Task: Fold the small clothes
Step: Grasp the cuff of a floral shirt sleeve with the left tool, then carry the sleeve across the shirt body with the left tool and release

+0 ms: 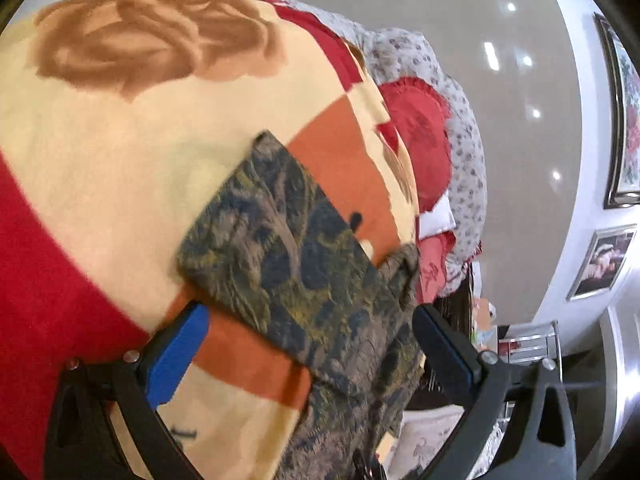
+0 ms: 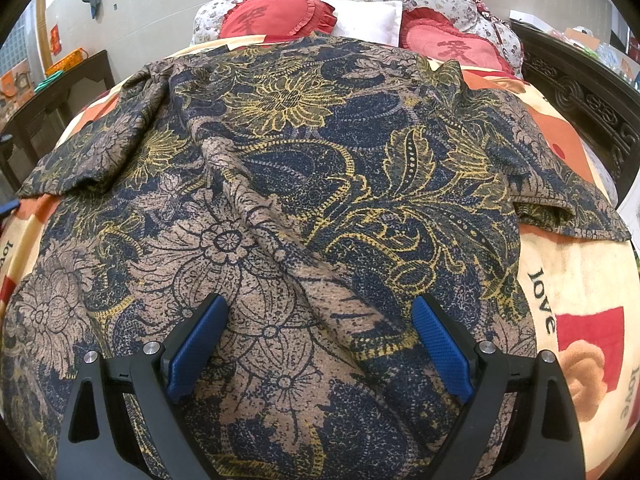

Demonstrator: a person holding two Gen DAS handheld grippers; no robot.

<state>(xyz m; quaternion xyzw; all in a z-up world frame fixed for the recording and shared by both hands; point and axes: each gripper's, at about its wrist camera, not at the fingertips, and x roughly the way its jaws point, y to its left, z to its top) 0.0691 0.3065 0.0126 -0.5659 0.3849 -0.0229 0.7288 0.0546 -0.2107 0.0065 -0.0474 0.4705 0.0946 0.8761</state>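
A short-sleeved shirt (image 2: 280,184) in navy, tan and yellow flower print lies spread flat on the bed, sleeves out to both sides. My right gripper (image 2: 318,312) is open and empty, hovering low over the shirt's near hem area. In the left wrist view one sleeve of the shirt (image 1: 288,232) lies on the blanket (image 1: 120,152). My left gripper (image 1: 310,322) is open and empty, its jaws standing either side of the sleeve's near part, just above it.
The bed is covered by a cream, orange and red blanket (image 2: 580,272). Red heart cushions (image 2: 276,14) and a white pillow (image 2: 368,20) sit at the head. A dark carved bed frame (image 2: 576,92) runs along the right, a dark side table (image 2: 48,100) on the left.
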